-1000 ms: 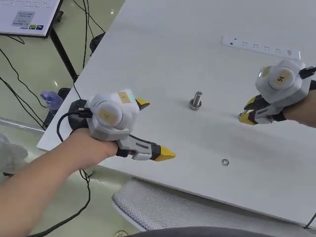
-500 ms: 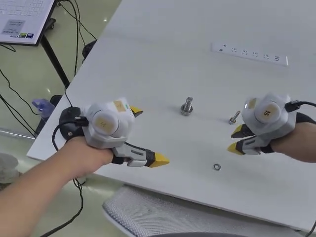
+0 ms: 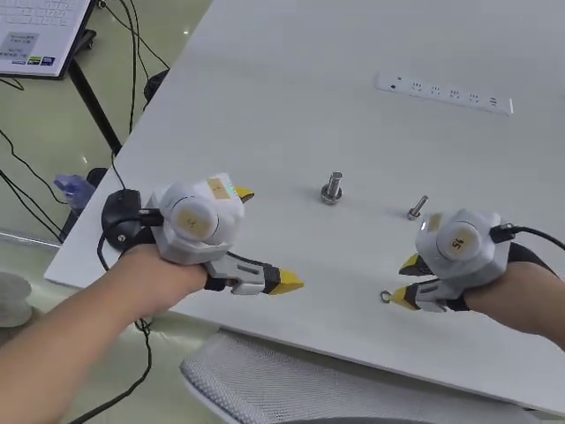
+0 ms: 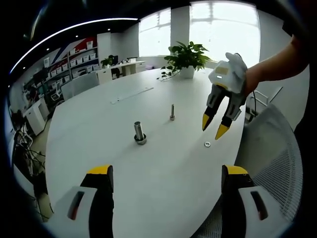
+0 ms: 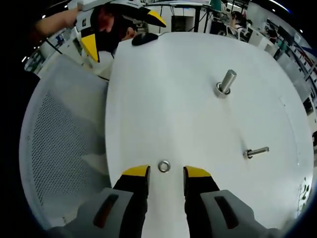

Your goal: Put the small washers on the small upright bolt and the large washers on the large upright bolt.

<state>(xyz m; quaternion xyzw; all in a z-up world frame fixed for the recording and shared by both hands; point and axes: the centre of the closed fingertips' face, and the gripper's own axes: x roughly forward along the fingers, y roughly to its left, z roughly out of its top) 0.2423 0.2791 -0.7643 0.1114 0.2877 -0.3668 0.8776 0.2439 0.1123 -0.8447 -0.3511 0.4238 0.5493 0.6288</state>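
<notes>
A large upright bolt (image 3: 332, 188) (image 4: 139, 133) (image 5: 225, 82) stands mid-table, with one washer round its base. A thinner small bolt (image 3: 417, 208) (image 4: 172, 112) (image 5: 256, 151) stands to its right. A single small washer (image 3: 386, 297) (image 4: 207, 144) (image 5: 164, 166) lies flat near the table's front edge. My right gripper (image 3: 404, 281) (image 4: 218, 124) (image 5: 167, 173) hangs open just over it; the washer sits between and slightly ahead of the yellow fingertips (image 5: 137, 172). My left gripper (image 3: 265, 238) (image 4: 166, 173) (image 5: 119, 25) is wide open and empty over the table's left part.
A white power strip (image 3: 441, 92) lies at the back of the white table (image 3: 291, 106). A grey mesh chair (image 3: 265, 380) sits below the front edge. Cables and a screen (image 3: 35, 35) are on the left, off the table.
My right gripper has come down and toward the front edge, from beside the small bolt to the washer. The left gripper has barely moved.
</notes>
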